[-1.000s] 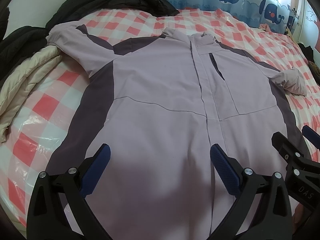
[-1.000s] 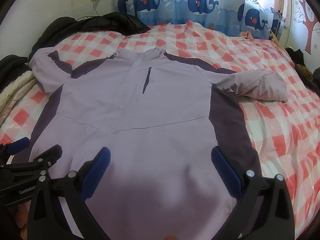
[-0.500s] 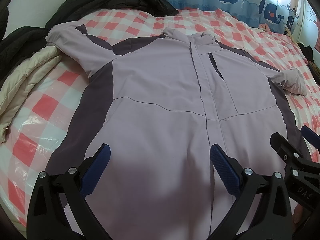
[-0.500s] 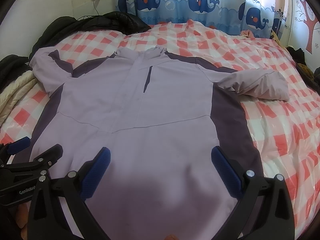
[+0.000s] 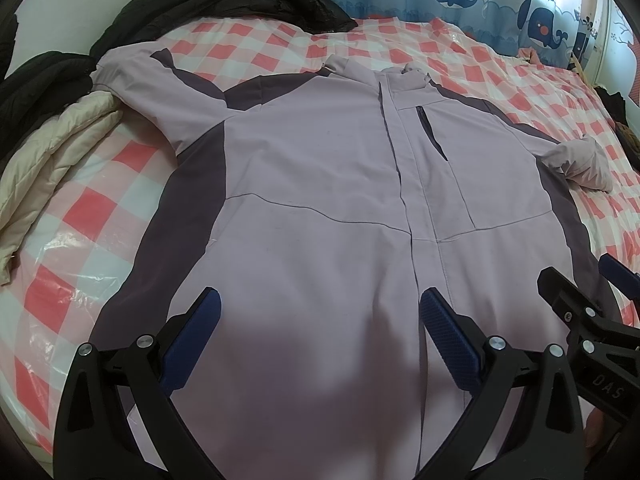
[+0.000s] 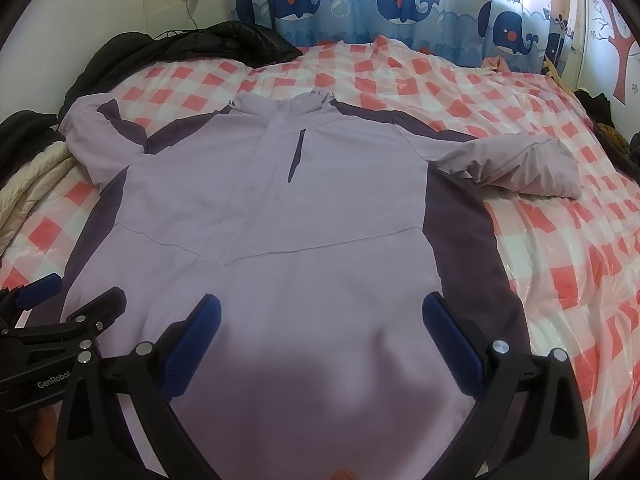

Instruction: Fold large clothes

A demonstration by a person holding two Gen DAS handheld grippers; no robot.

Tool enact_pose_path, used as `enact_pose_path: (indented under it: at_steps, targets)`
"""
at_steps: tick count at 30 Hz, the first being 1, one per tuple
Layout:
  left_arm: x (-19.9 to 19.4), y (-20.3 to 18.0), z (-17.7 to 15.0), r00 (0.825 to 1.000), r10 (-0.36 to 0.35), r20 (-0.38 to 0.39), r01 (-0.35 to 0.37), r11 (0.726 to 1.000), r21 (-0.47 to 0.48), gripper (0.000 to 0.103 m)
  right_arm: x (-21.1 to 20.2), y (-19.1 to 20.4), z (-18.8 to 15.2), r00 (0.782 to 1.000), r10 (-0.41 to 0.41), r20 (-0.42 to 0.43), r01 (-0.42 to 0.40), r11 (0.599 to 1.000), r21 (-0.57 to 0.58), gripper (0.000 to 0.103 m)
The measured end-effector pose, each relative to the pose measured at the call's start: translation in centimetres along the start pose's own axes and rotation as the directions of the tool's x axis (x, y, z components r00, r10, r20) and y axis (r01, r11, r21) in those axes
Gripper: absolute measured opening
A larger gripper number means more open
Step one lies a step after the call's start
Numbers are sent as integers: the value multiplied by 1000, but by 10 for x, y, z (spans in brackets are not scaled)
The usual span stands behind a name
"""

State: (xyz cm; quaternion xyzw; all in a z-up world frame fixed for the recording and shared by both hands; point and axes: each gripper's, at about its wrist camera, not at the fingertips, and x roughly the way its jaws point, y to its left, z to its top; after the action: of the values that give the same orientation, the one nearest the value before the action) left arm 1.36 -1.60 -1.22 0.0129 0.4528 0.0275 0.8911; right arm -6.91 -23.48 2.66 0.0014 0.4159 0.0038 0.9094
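Whale-print curtains [image 6: 400, 4] hang behind a bed [image 6: 560, 264] covered in a red-and-white checked sheet under clear plastic. Spread flat on it, front up, lies a large lilac jacket [image 5: 320, 184] with dark purple side panels, its collar at the far end and its hem nearest the cameras. One sleeve reaches out to the far left, and the other sleeve [image 6: 520, 164] is bent and bunched at the right. A short dark zip pocket sits on the chest just right of the closed front placket.

Black garments [image 6: 208, 40] are heaped along the far left edge of the bed, and a cream quilted piece [image 5: 48, 148] lies at the left, beside the jacket's left sleeve.

Left claw [image 5: 320, 316] hovers over the near left part of the hem, fingers spread wide with nothing between them. Right claw [image 6: 320, 320] hovers over the near right part (likewise spread, empty). Each shows at the edge of the other's view, side by side above the hem.
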Motion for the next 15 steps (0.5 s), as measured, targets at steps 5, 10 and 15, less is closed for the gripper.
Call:
enact_pose_path:
  at_steps: [5, 10, 15]
  targets:
    - [0, -1, 0, 1000, -1, 1, 1, 1000, -1, 96, 0, 0, 0, 1000, 3, -1, -3, 1000, 1, 97]
    - [-1, -2, 0, 1000, -1, 1, 1, 1000, -1, 96, 1, 2, -1, 1000, 4, 0, -4, 1000, 2, 97]
    - [-1, -3, 0, 1000, -2, -1, 2, 1000, -3, 96, 1, 1, -1, 1000, 7, 0, -7, 1000, 2, 97]
